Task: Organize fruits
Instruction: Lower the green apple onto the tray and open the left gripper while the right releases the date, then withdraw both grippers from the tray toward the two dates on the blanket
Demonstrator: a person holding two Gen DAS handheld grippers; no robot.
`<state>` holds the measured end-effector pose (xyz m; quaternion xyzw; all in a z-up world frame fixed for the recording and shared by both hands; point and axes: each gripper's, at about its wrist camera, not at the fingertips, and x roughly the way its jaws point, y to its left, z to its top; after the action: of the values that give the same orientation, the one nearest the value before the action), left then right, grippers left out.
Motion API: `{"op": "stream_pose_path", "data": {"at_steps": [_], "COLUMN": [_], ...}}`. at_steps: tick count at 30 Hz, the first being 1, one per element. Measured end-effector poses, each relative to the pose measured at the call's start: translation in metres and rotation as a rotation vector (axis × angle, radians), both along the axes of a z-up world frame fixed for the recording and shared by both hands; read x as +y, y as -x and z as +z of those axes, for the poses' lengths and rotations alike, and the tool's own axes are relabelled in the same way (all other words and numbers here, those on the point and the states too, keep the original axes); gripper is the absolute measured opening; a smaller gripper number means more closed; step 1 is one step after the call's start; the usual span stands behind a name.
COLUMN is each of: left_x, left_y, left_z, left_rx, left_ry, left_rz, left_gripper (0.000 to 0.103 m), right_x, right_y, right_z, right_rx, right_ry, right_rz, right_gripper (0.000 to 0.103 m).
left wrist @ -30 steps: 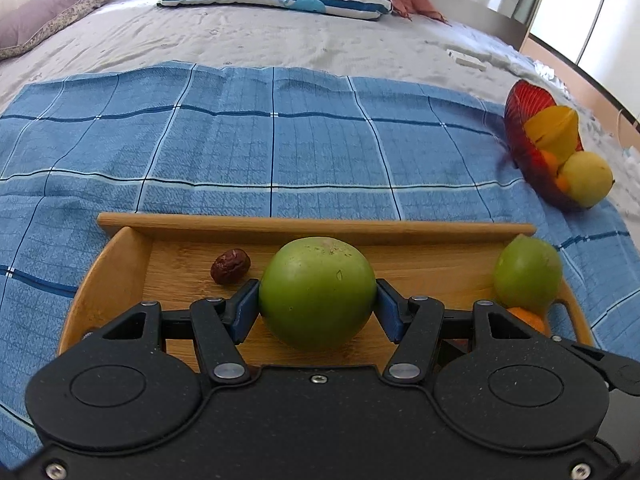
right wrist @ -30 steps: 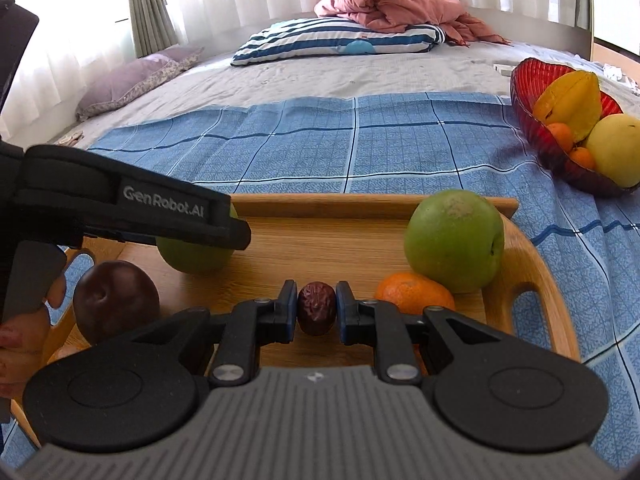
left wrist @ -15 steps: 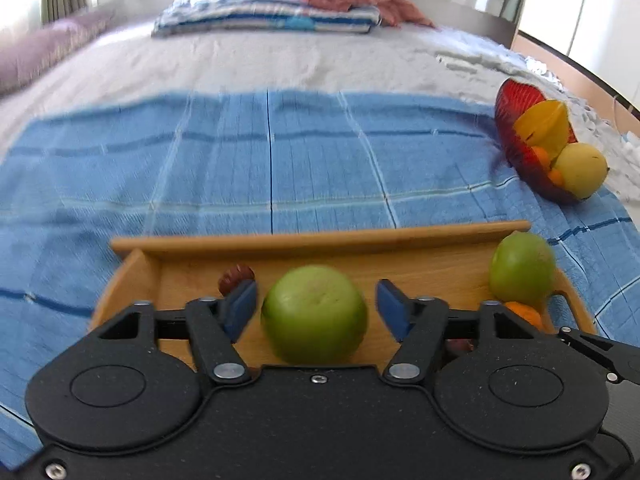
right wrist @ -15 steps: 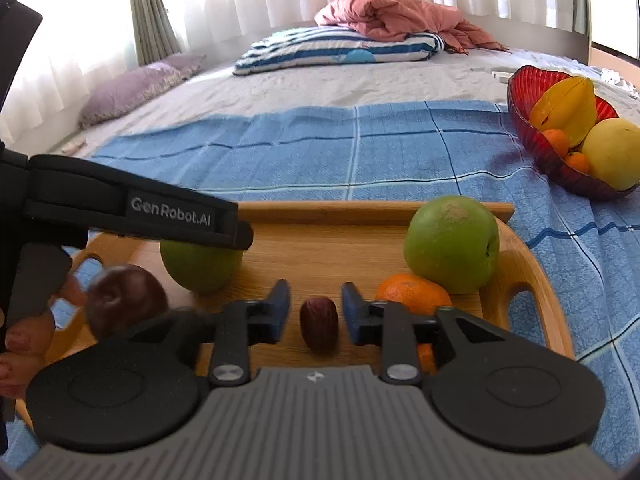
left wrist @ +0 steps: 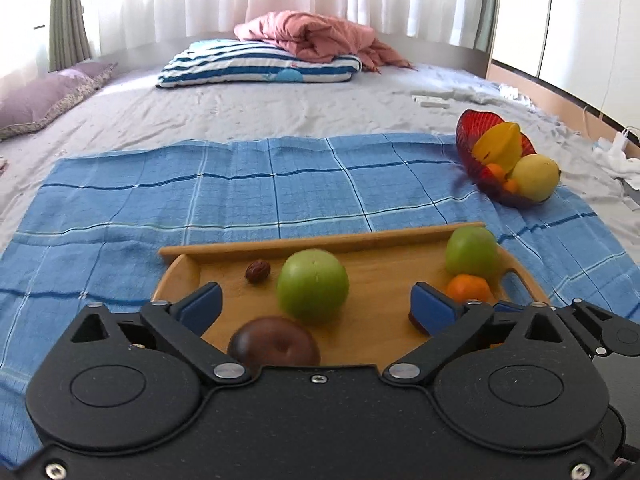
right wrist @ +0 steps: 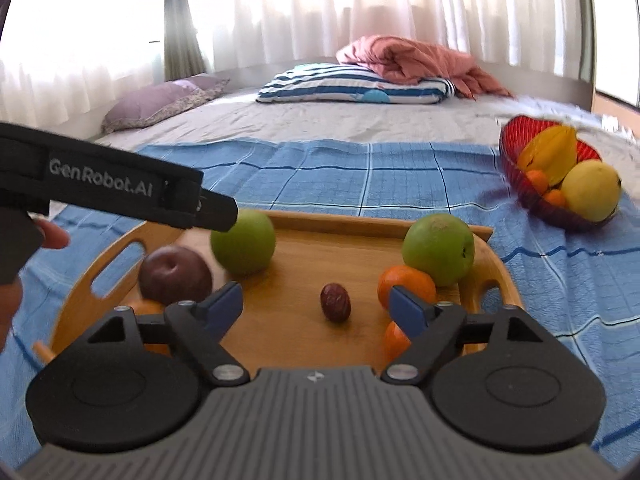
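Both releases are under way on the wooden tray (right wrist: 486, 258)! The left hand-held gripper (left wrist: 316, 300) has its jaws opening wide, nothing pressed between the pads; the green apple (left wrist: 313, 285) sits free on the tray floor just beyond them. The right hand-held gripper (right wrist: 316, 306) is opening too, and the small dried date (right wrist: 335, 302) lies loose between the fingers, touching neither.

So the placing step looks finished for this pair. Next, by the look of it, each gripper needs a fresh fruit, probably from the red bowl (right wrist: 516, 178), well off the tray's right end on the blue checked cloth (right wrist: 360, 176).

The tray is filling: a second green apple (right wrist: 438, 249) at its right end with a tangerine (right wrist: 406, 283) touching it, a dark plum (right wrist: 175, 276) near the left handle, another date (left wrist: 257, 271) beside the first apple. The bowl holds a starfruit (right wrist: 550, 154), a yellow pear-like fruit (right wrist: 591, 190) and small oranges.
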<state>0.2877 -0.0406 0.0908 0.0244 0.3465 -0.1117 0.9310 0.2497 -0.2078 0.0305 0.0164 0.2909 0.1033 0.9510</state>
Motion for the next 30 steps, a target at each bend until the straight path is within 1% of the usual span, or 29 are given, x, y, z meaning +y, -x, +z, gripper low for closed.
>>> {"op": "stream_pose_path", "data": {"at_steps": [7,11,17,24,30], "left_x": [0.010,0.015,0.027,0.040,0.052], "left_y": [0.055,0.082,0.113,0.136,0.150], "left_z": [-0.005,-0.009,-0.016,-0.027,-0.036], "left_rx": [-0.042,-0.060,-0.067,-0.057,-0.032], "left_ry": [0.001,-0.014,-0.013,-0.013,-0.003], "left_rz": [-0.021,-0.031,-0.033,-0.019,-0.008], "left_gripper": [0.102,0.103,0.103,0.103,0.103], "right_x": [0.013,0.018,0.019,0.013,0.009], "right_y": [0.041,0.060,0.080,0.094,0.106], "right_z": [-0.005,-0.006,-0.010,-0.015,-0.019], "right_rx": [-0.035,-0.043,-0.043,-0.024,-0.016], "right_ry": [0.088,0.106,0.085,0.054,0.038], "right_rz": [0.035,0.036,0.015,-0.008,-0.022], "right_gripper": [0.092,0.094,0.099,0.100,0.100]}}
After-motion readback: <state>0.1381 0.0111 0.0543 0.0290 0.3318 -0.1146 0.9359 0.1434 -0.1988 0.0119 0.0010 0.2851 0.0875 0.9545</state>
